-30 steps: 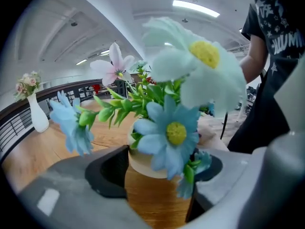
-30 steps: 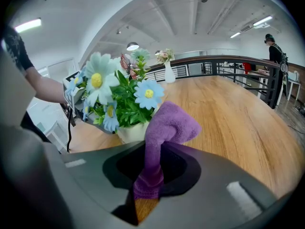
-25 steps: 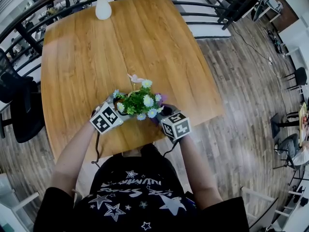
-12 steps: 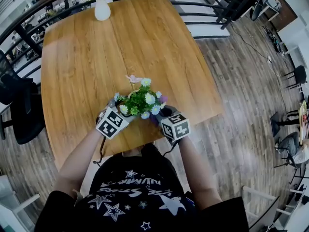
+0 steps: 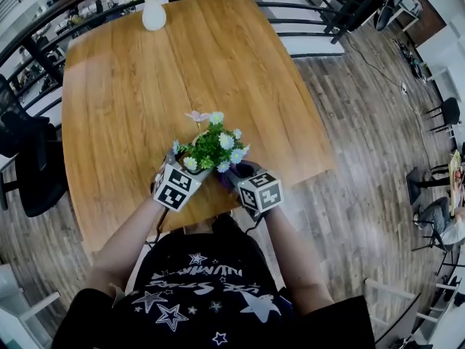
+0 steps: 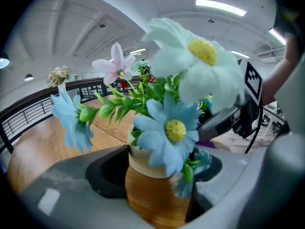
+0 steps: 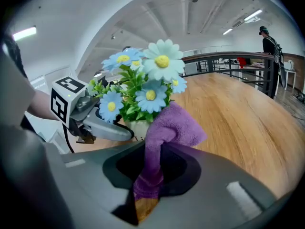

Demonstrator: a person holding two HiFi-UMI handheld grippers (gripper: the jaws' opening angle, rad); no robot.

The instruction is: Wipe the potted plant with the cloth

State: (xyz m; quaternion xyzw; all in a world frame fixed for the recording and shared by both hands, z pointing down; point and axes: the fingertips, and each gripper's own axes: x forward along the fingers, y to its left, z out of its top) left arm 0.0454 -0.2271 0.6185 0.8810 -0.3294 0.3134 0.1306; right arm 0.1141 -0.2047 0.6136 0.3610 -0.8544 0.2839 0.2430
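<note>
The potted plant (image 5: 211, 147) has blue and white daisies over green leaves, in a tan pot (image 6: 155, 197) with a white rim. It sits over the near part of the wooden table (image 5: 145, 86). My left gripper (image 5: 185, 171) is shut on the pot from the left, its jaws pressed against both sides of it (image 6: 162, 173). My right gripper (image 5: 240, 177) is shut on a purple cloth (image 7: 172, 123). The cloth's loose top rests against the right side of the plant, just below the flowers (image 7: 150, 94).
A white vase (image 5: 154, 13) of pale flowers stands at the table's far edge, by a black railing (image 5: 305, 9). A black chair (image 5: 29, 158) is left of the table. Wooden floor (image 5: 363, 122) lies to the right. A person (image 7: 269, 42) stands far off.
My left gripper has rolled and shifted a little to the right, and the plant turned and tilted with it. The right gripper with the cloth has edged slightly left, toward the plant.
</note>
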